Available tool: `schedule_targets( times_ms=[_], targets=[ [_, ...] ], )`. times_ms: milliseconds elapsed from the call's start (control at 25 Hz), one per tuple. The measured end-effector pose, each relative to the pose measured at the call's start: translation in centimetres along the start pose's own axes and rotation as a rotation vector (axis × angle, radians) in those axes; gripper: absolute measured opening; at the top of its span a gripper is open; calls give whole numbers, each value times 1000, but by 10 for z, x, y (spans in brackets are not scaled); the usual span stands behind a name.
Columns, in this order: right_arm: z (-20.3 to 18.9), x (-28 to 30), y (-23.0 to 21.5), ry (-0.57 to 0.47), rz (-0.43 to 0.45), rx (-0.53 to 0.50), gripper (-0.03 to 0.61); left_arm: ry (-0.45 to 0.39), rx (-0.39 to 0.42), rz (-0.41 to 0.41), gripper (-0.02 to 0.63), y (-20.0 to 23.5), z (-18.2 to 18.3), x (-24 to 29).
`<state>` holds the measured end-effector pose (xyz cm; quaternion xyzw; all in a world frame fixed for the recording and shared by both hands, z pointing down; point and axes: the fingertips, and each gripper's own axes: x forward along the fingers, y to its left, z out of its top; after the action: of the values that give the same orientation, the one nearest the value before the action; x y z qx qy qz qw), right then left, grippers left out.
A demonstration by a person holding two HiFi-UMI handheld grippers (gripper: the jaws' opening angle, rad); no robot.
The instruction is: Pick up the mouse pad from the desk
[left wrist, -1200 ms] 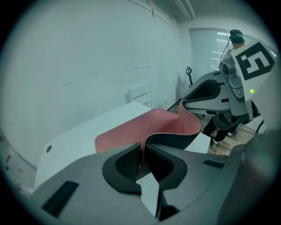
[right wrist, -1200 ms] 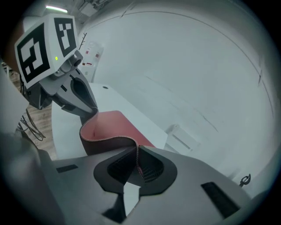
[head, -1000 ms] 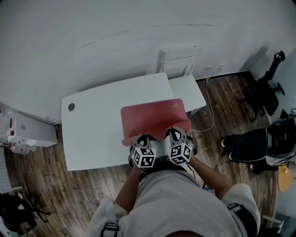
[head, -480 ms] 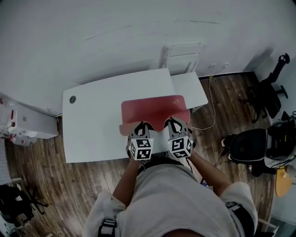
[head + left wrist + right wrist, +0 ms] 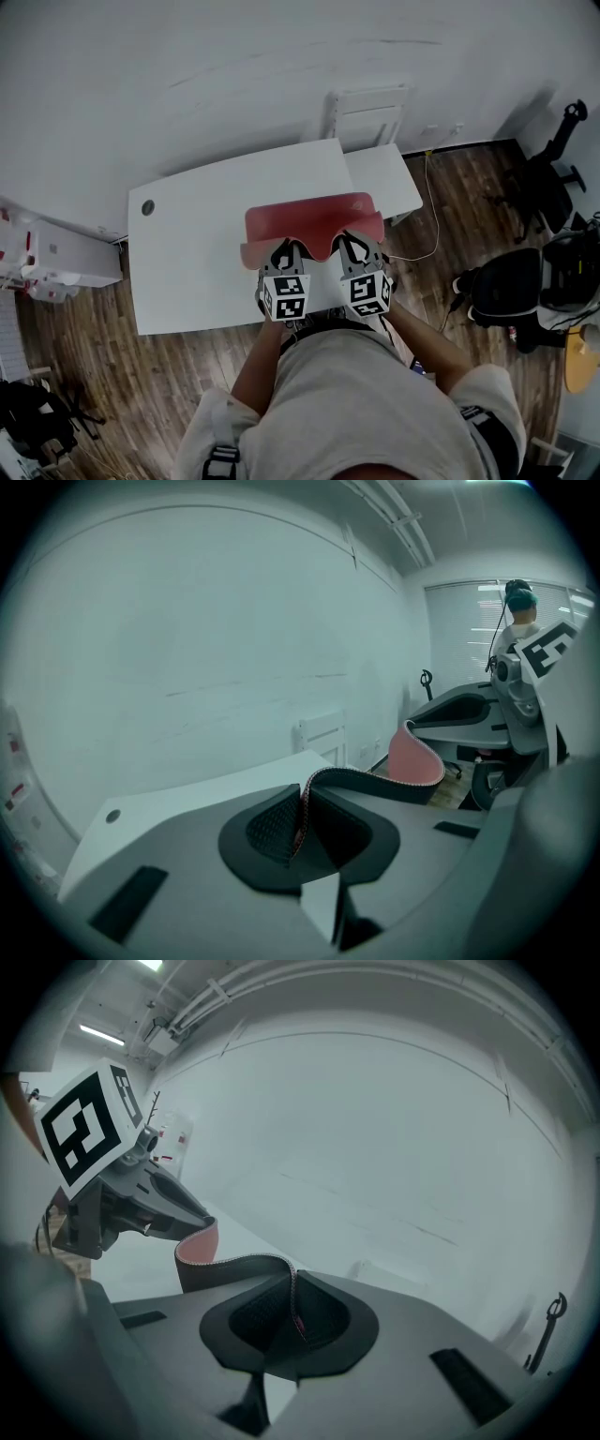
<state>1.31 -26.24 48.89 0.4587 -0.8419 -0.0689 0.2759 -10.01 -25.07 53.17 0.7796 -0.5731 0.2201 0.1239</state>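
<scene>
Though curled, mouse pad (image 5: 312, 217) edge pinched — left gripper (image 5: 300, 823) jaws, right gripper (image 5: 295, 1311) jaws.

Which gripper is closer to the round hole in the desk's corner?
Left. The left gripper, shut on the near edge of the mouse pad, sits toward the hole; the right gripper holds that edge farther away.

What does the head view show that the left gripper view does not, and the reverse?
Only the head view: the mouse pad's red top face over the white desk, the person's arms, the wooden floor and black chairs. Only the left gripper view: the left gripper with its jaws shut on the mouse pad's edge, black underside showing. Both: the mouse pad held between left gripper and right gripper, the desk, the wall.
</scene>
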Motion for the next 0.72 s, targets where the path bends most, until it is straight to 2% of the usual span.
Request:
schedule_targets(
  times_ms=[720],
  targets=[
    [34, -8, -11, -103, -18, 42, 52, -97, -6, 9, 35, 4, 36, -8]
  ],
)
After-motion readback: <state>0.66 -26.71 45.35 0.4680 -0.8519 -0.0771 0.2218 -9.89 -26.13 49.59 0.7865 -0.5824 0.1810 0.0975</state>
